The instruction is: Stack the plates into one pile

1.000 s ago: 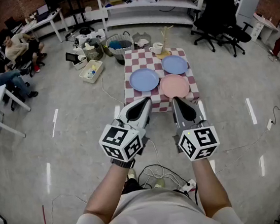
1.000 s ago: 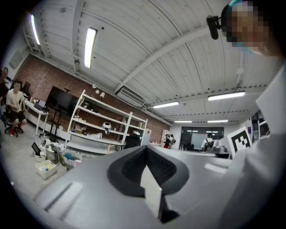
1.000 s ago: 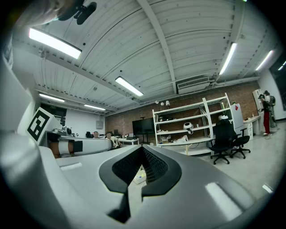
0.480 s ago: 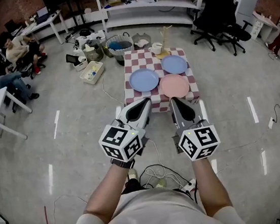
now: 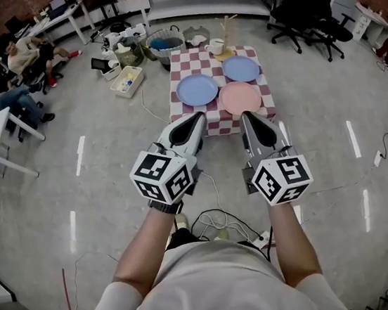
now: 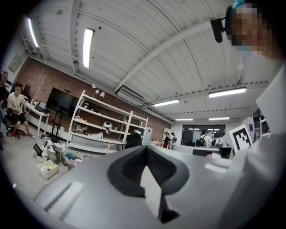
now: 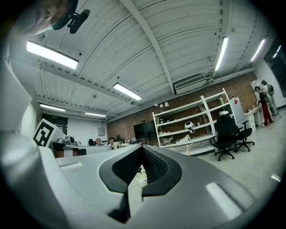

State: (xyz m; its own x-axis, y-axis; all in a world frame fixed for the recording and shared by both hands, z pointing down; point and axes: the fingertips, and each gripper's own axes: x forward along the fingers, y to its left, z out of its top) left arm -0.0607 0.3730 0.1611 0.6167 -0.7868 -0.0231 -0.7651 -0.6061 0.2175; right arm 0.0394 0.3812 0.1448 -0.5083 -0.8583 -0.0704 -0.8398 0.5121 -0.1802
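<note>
Three plates lie apart and unstacked on the small worktop (image 5: 196, 64), which is covered with a red-and-white checked cloth and stands ahead of both hand-held grippers. The pink plate (image 5: 240, 98) is the nearest, just beyond the tip of the right hand-held gripper (image 5: 248, 117). The left blue plate (image 5: 197, 89) sits ahead of the left hand-held gripper (image 5: 194, 119), beside the pink plate, with their rims close together. The far blue plate (image 5: 241, 68) lies past the pink plate, farthest from the right hand-held gripper. A pale mug (image 5: 216, 46) stands at the worktop's far edge.

Both hand-held grippers hover side by side over the floor, short of the worktop's near edge and apart from each other. In the left gripper view the jaws meet at their tips with nothing between them. The right gripper view shows the same: jaws together and empty.

Beyond the worktop a round basket (image 5: 164, 48) sits on the floor, with a white crate (image 5: 126, 82) off to the far left of it. White shelving (image 5: 188, 2) stands behind them. Black office chairs (image 5: 308, 1) stand far ahead and to the right of the right hand-held gripper. Seated people (image 5: 17, 78) are far off to the left of the left hand-held gripper. Cables (image 5: 217, 225) trail on the floor below the hand-held grippers.
</note>
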